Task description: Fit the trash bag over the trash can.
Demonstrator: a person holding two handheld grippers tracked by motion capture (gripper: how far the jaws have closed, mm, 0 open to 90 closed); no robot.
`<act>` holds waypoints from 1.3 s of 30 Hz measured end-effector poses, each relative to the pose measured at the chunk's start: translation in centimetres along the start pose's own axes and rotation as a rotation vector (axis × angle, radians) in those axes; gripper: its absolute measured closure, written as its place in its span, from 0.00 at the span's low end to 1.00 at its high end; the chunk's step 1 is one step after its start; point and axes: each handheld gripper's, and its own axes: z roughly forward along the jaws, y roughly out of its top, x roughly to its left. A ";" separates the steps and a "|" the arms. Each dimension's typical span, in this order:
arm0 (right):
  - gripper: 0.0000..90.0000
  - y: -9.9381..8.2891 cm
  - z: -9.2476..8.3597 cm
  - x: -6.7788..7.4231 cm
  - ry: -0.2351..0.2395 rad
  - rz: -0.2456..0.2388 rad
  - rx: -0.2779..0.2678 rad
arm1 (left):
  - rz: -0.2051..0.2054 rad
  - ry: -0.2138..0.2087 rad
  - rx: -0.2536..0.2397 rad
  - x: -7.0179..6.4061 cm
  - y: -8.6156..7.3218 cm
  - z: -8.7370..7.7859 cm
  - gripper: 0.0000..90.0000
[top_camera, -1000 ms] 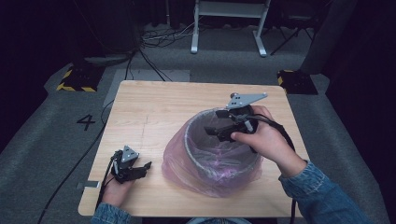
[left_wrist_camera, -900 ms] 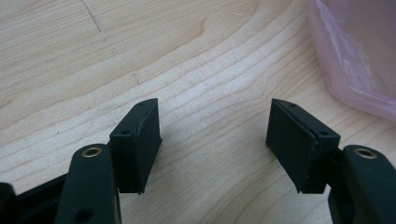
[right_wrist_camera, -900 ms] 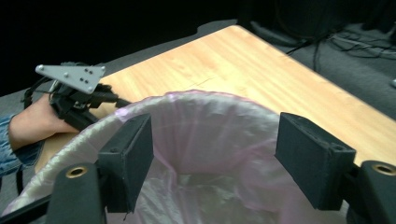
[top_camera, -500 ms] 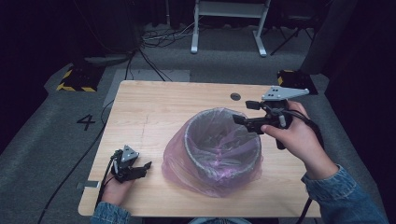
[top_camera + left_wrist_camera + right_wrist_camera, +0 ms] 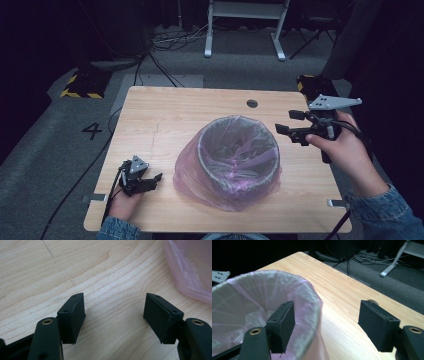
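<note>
A round bin lined with a pink plastic bag (image 5: 237, 155) stands in the middle of the wooden table (image 5: 175, 115), the bag's loose skirt spread around its base. My right gripper (image 5: 287, 121) hovers open just to the right of the bin's rim, above the table's right side, and points left. Between its jaws the right gripper view (image 5: 327, 317) has the bag-covered rim (image 5: 249, 297) at left and bare wood. My left gripper (image 5: 156, 178) rests open on the table near the front left corner. Bare wood lies between its pads (image 5: 115, 312), with the bag's edge (image 5: 190, 267) to the right.
A small round hole (image 5: 252, 103) sits in the tabletop behind the bin. Beyond the table, cables (image 5: 165, 40) and white stand legs (image 5: 245, 30) lie on the grey floor. Yellow-black striped blocks (image 5: 80, 85) sit at the left and right.
My right gripper has drawn away from the bin's rim to the right, out over the table's right side. The left gripper and the bin have stayed put.
</note>
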 end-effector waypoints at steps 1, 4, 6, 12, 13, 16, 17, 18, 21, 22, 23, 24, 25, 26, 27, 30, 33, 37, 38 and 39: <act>0.33 -0.2 -0.2 -0.3 -0.005 0.006 0.000 | -0.002 0.002 -0.001 0.0 0.0 0.0 0.37; 0.33 -1.1 -0.7 -1.0 -0.027 0.026 0.010 | -0.001 0.004 0.000 0.0 0.0 0.0 0.36; 0.33 -1.5 -1.1 -1.5 -0.037 0.037 0.013 | -0.001 0.005 0.000 0.0 0.0 0.0 0.36; 0.27 -2.9 -1.5 -2.4 -0.068 0.050 0.030 | 0.021 -0.021 0.004 0.3 -0.1 -0.1 0.34; 0.27 -3.2 -1.6 -2.5 -0.073 0.049 0.033 | 0.030 -0.028 0.006 0.4 -0.1 -0.2 0.34; 0.26 -3.9 -1.6 -2.8 -0.084 0.056 0.047 | 0.036 -0.035 0.004 0.5 -0.2 -0.2 0.33; 0.26 -4.3 -1.6 -2.9 -0.086 0.063 0.056 | 0.037 -0.034 0.004 0.5 -0.2 -0.2 0.33; 0.26 -4.5 -1.5 -3.0 -0.085 0.065 0.061 | 0.037 -0.035 0.004 0.5 -0.2 -0.2 0.33; 0.26 -5.4 -1.4 -3.3 -0.087 0.078 0.072 | 0.036 -0.034 0.005 0.5 -0.2 -0.2 0.33; 0.25 -5.7 -1.3 -3.4 -0.086 0.085 0.075 | 0.034 -0.034 0.004 0.5 -0.2 -0.2 0.33; 0.25 -6.0 -1.3 -3.5 -0.087 0.089 0.076 | 0.033 -0.033 0.004 0.5 -0.2 -0.2 0.33; 0.25 -6.4 -1.2 -3.6 -0.087 0.096 0.081 | 0.032 -0.033 0.004 0.5 -0.2 -0.2 0.32; 0.25 -6.7 -1.1 -3.7 -0.088 0.102 0.088 | 0.031 -0.030 0.005 0.5 -0.2 -0.2 0.32; 0.25 -7.1 -1.0 -3.8 -0.088 0.110 0.093 | 0.029 -0.028 0.005 0.5 -0.2 -0.2 0.31; 0.25 -7.4 -1.0 -3.9 -0.090 0.116 0.101 | 0.029 -0.027 0.006 0.5 -0.2 -0.2 0.31; 0.25 -8.5 -0.8 -4.2 -0.085 0.131 0.110 | 0.026 -0.024 0.006 0.5 -0.2 -0.2 0.31; 0.24 -9.9 -0.6 -4.6 -0.083 0.139 0.120 | 0.026 -0.024 0.006 0.5 -0.2 -0.2 0.31; 0.24 -11.7 -0.4 -5.0 -0.080 0.157 0.135 | 0.026 -0.021 0.007 0.5 -0.2 -0.2 0.31; 0.24 -12.2 -0.4 -5.0 -0.084 0.161 0.134 | 0.022 -0.019 0.008 0.5 -0.2 -0.2 0.30; 0.24 -12.6 -0.3 -5.1 -0.088 0.163 0.130 | 0.021 -0.017 0.011 0.5 -0.2 -0.2 0.29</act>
